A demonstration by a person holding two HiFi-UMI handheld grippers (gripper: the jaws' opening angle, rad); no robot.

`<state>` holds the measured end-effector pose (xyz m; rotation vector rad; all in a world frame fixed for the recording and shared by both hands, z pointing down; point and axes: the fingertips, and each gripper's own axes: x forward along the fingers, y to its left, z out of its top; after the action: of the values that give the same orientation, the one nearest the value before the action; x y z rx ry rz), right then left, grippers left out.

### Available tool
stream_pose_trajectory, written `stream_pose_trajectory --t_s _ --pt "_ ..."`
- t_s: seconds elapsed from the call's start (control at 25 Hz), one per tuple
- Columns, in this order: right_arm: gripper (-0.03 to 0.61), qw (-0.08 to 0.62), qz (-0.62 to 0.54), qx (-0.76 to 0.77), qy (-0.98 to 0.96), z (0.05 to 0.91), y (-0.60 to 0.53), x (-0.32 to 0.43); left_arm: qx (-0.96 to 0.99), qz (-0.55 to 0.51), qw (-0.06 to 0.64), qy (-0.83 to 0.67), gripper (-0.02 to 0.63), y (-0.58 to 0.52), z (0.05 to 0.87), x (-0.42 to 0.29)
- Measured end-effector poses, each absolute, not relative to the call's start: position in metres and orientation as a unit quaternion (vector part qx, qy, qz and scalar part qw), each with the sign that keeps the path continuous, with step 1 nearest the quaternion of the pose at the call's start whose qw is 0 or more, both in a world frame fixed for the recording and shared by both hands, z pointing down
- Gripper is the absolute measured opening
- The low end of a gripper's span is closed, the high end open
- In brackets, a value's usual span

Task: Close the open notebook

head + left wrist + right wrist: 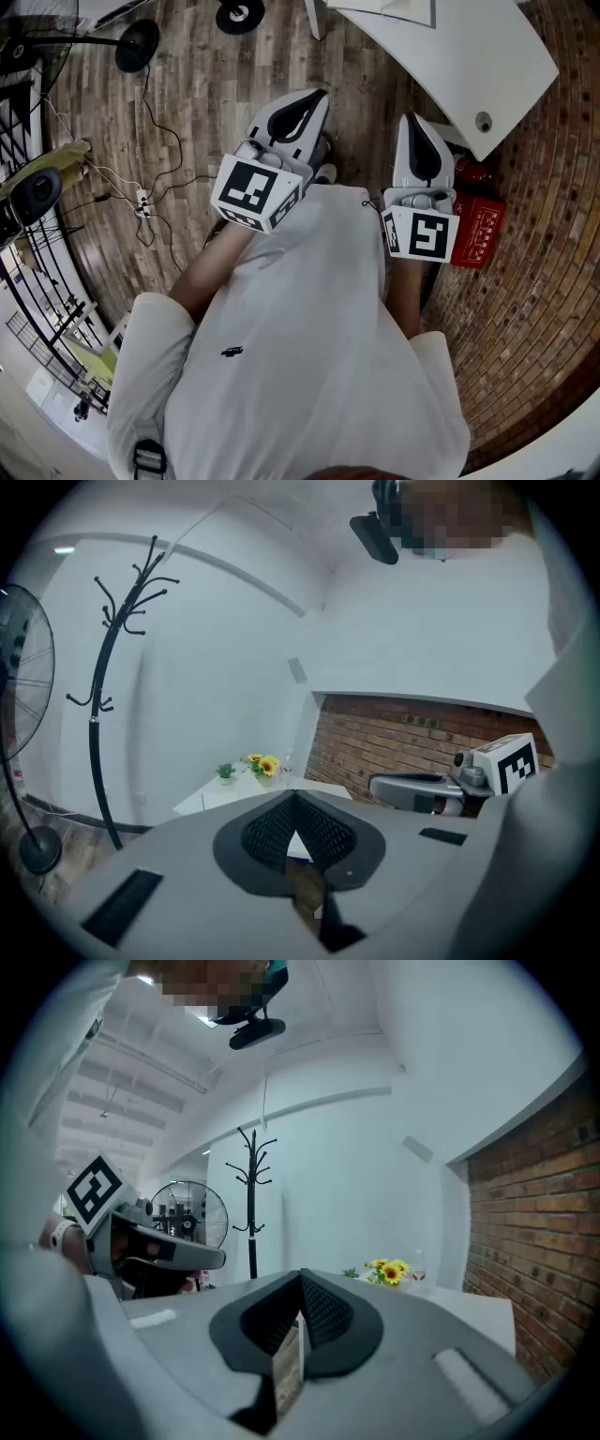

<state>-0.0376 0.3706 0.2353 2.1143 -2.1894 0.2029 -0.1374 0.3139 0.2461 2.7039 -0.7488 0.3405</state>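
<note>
White shirt [300,309] nearest; our left tongs [317,96] and right tongs [413,122] are closed, empty. No notebook shows, so we judge the next move is towards the counter [487,66].

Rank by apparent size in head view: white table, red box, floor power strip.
1. white table, cropped by the frame, clearly largest.
2. red box, partly hidden.
3. power strip, smallest.
</note>
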Motion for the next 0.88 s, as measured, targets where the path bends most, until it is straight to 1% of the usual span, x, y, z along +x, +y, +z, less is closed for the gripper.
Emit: stream_pose_trajectory --t_s 0.16,0.32,0.44,0.64,0.88 --pt "0.012 0.053 0.065 0.699 -0.71 0.233 0.427 -0.025 0.951 0.127 0.152 -0.236 0.009 0.365 0.246 -0.119" --pt "0.012 0.025 0.101 0.707 -0.7 0.24 0.474 -0.022 0.952 0.134 0.158 -0.227 0.009 0.406 0.248 -0.108" --pt "0.012 0.014 0.124 0.706 -0.697 0.248 0.5 -0.024 0.958 0.14 0.147 -0.201 0.009 0.432 0.243 -0.099" --pt "0.012 0.029 0.119 0.7 -0.704 0.25 0.504 -0.029 0.962 0.141 0.132 -0.193 0.009 0.434 0.231 -0.103" --pt "0.012 0.054 0.096 0.694 -0.711 0.245 0.482 -0.04 0.957 0.142 0.143 -0.209 0.009 0.413 0.237 -0.131"
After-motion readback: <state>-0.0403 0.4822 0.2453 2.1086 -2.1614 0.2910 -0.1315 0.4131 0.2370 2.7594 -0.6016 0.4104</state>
